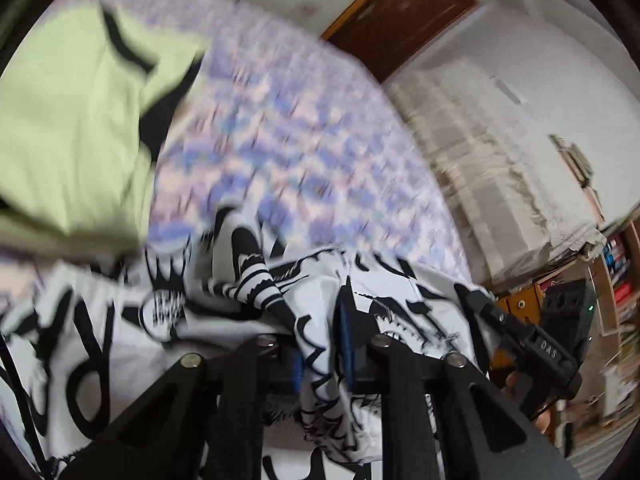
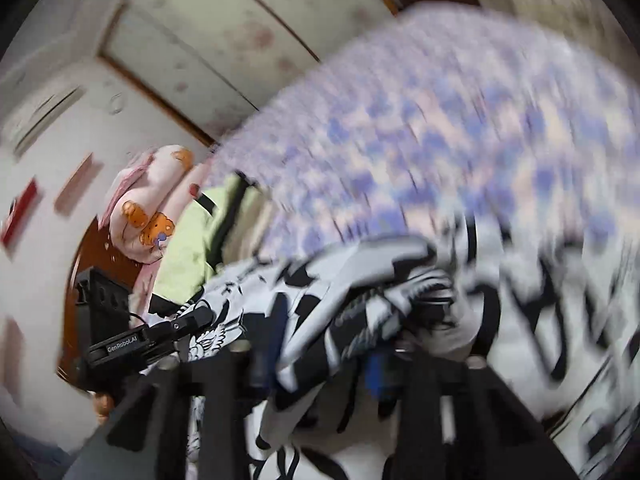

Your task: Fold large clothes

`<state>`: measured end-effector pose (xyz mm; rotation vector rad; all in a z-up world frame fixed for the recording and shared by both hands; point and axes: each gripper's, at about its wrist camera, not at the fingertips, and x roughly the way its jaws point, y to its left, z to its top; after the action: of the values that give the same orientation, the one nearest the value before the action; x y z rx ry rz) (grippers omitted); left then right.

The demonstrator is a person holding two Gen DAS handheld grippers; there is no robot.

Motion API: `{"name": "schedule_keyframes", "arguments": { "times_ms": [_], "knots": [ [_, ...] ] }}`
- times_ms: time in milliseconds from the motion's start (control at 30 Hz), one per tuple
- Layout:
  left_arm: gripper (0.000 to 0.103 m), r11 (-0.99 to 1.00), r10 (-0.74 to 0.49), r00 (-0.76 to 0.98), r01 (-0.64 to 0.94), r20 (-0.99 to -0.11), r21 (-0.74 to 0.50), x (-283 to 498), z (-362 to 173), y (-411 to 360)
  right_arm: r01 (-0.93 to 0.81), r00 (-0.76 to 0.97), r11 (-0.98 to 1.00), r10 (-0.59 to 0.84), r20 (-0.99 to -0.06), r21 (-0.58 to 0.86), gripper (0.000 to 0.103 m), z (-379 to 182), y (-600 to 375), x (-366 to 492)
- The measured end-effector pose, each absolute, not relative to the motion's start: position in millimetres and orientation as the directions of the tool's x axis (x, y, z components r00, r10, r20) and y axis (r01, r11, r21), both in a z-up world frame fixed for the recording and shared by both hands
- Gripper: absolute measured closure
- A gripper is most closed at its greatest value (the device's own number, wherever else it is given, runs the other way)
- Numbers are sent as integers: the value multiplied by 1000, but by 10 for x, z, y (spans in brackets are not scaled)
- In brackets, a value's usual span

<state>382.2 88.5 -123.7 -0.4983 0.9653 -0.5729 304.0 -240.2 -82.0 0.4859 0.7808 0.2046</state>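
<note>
A large white garment with black graphic print (image 1: 168, 320) lies bunched on a bed with a purple and pink patterned cover (image 1: 288, 136). My left gripper (image 1: 322, 356) is shut on a fold of this garment, the cloth pinched between its blue pads. My right gripper (image 2: 320, 360) is shut on another bunched part of the same garment (image 2: 360, 280), though that view is blurred. The right gripper's body shows at the right of the left wrist view (image 1: 532, 344), and the left gripper's body shows at the left of the right wrist view (image 2: 132, 344).
A light green garment with black trim (image 1: 72, 120) lies on the bed at the left; it also shows in the right wrist view (image 2: 188, 248). A pink cartoon pillow (image 2: 144, 200) sits beyond it. A covered stack (image 1: 500, 184) and bookshelves (image 1: 616, 268) stand beside the bed.
</note>
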Motion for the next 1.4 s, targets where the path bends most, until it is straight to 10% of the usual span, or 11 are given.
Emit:
{"name": "schedule_keyframes", "arguments": {
  "times_ms": [700, 800, 900, 967, 1033, 1067, 1100, 1133, 1400],
  "knots": [
    [95, 772, -634, 229, 143, -739, -619, 2643, -2055, 1082, 80, 466, 836, 450, -762, 543, 100, -1743, -2498, 1866],
    [91, 758, -650, 232, 121, -724, -641, 2615, -2078, 1100, 91, 473, 829, 451, -757, 552, 95, -1736, -2469, 1865],
    [56, 750, -656, 223, 88, -721, -655, 2629, -2120, 1072, 126, 483, 786, 484, -729, 606, 58, -1774, -2483, 1893],
    [51, 744, -662, 232, 83, -713, -663, 2607, -2143, 1043, 120, 503, 756, 513, -695, 644, 52, -1776, -2440, 1906],
    [60, 731, -676, 231, 91, -700, -676, 2572, -2151, 975, 108, 506, 760, 513, -693, 641, 53, -1784, -2345, 1915],
    [91, 727, -681, 228, 104, -696, -678, 2544, -2137, 918, 108, 498, 776, 499, -709, 622, 57, -1783, -2303, 1921],
    [100, 751, -656, 234, 117, -717, -649, 2502, -2107, 872, 102, 492, 784, 495, -716, 612, 83, -1776, -2255, 1921],
    [100, 779, -624, 256, 136, -738, -611, 2446, -2047, 815, 96, 488, 792, 490, -722, 602, 102, -1756, -2238, 1910],
    [100, 797, -604, 232, 147, -763, -586, 2055, -2214, 669, 148, 467, 811, 447, -763, 566, 102, -1803, -2440, 1607]
  ]
}}
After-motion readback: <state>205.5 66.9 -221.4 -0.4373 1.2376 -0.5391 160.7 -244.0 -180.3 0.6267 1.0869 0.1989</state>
